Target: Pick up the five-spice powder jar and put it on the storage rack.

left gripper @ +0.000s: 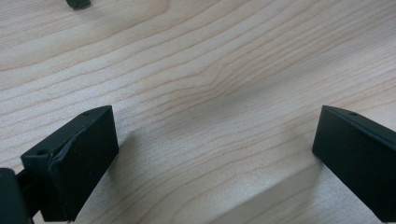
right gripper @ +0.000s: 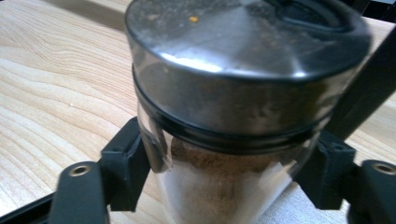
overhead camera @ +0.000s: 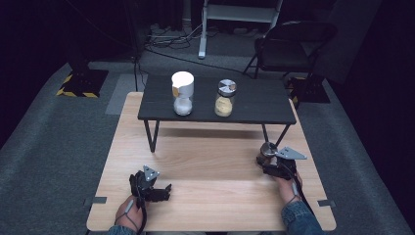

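Observation:
A glass spice jar (right gripper: 233, 93) with a metal lid and brown powder inside stands on the wooden table (overhead camera: 210, 166) at the right, close to a leg of the low black table. My right gripper (right gripper: 229, 175) is shut on it, both black pads pressed against the glass under the lid. From above, the jar (overhead camera: 267, 149) sits at the tip of the right gripper (overhead camera: 266, 159). My left gripper (overhead camera: 164, 191) rests near the front left of the table, its jaws wide apart over bare wood (left gripper: 215, 158), holding nothing.
A low black table (overhead camera: 254, 105) stands on the far half of the wooden top, carrying a white-lidded jar (overhead camera: 182, 93) of white grains and a metal-lidded jar (overhead camera: 225, 98) of yellow powder. A folding chair (overhead camera: 293, 44) stands behind on the grey floor.

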`<state>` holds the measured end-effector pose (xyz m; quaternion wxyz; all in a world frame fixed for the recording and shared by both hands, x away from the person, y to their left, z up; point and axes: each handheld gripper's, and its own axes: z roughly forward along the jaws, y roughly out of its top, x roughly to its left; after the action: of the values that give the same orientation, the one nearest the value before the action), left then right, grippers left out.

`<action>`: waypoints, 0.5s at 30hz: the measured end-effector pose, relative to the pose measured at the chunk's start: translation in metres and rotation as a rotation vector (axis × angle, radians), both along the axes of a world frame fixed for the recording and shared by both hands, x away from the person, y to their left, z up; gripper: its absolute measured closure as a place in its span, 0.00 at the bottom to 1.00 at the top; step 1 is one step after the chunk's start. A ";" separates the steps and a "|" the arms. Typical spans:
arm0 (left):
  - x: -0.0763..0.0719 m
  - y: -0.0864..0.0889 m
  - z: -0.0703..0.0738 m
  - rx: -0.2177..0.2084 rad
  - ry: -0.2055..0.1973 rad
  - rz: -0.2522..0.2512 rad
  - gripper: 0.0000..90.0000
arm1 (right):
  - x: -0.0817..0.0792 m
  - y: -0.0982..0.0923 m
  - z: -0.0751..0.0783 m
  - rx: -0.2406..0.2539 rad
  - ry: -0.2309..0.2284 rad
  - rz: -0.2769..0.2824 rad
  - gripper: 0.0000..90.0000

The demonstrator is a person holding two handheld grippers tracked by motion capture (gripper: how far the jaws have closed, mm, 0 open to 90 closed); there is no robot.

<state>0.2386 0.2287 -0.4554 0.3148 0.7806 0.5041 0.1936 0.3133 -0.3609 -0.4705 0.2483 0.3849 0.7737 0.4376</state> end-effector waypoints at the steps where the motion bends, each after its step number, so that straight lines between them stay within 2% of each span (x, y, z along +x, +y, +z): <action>1: 0.000 0.000 0.000 0.000 0.000 0.000 0.00 | 0.000 0.000 0.000 0.006 0.002 -0.002 0.32; 12: 0.000 0.000 0.000 0.000 0.000 0.000 0.00 | -0.003 0.002 0.007 -0.010 0.014 -0.012 0.33; 15: 0.000 0.000 0.000 0.000 0.000 0.000 0.00 | -0.006 -0.001 0.012 0.001 0.014 -0.006 0.33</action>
<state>0.2386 0.2287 -0.4553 0.3148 0.7807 0.5040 0.1934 0.3077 -0.3621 -0.4581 0.2441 0.3906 0.7741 0.4343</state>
